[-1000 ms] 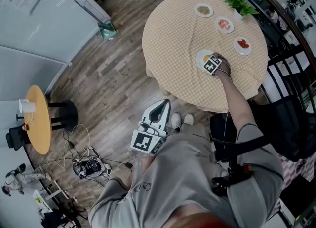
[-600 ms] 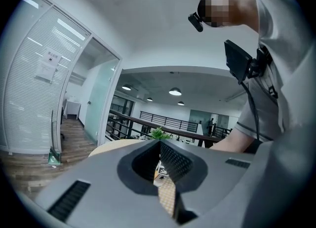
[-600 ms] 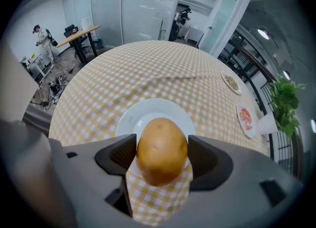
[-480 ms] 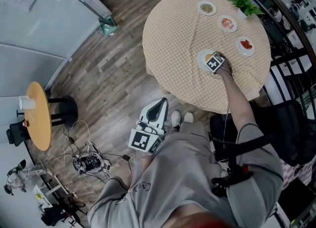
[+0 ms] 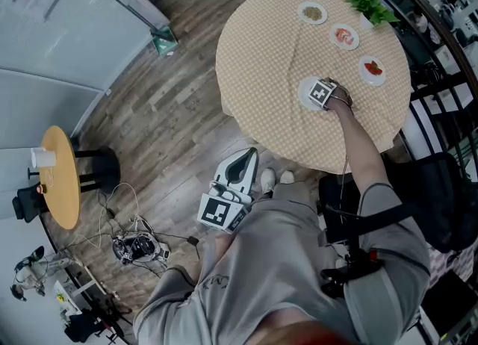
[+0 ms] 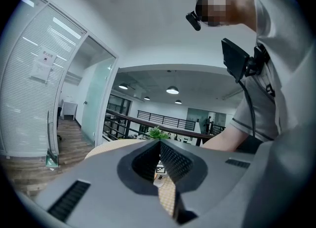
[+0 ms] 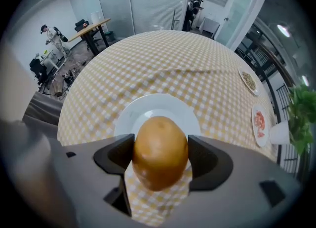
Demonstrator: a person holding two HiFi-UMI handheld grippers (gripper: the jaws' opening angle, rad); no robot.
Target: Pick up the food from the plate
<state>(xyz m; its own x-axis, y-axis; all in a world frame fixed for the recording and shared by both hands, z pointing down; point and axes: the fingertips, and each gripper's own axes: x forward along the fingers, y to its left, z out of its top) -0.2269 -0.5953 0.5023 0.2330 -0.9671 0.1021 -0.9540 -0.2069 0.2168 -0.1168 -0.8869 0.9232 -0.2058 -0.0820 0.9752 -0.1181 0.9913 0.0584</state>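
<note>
Round tabletop (image 5: 254, 52) under yellow checked cloth, glass-walled office beyond. The right gripper (image 7: 160, 158) has its jaws opening with the potato (image 7: 160, 148) between them, pads against its flanks, over the near rim of the white plate (image 7: 148, 106), mid-tabletop. It looks firm, smooth and probably slippery, so grip across the widest middle. The left gripper (image 6: 159, 145) has its jaws pressed together, empty. No writing is legible

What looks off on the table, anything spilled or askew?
Nothing spilled or broken. Only oddity: a raised crease in the tablecloth beyond the white plate. The right gripper is opening with the oval food between its jaws.
</note>
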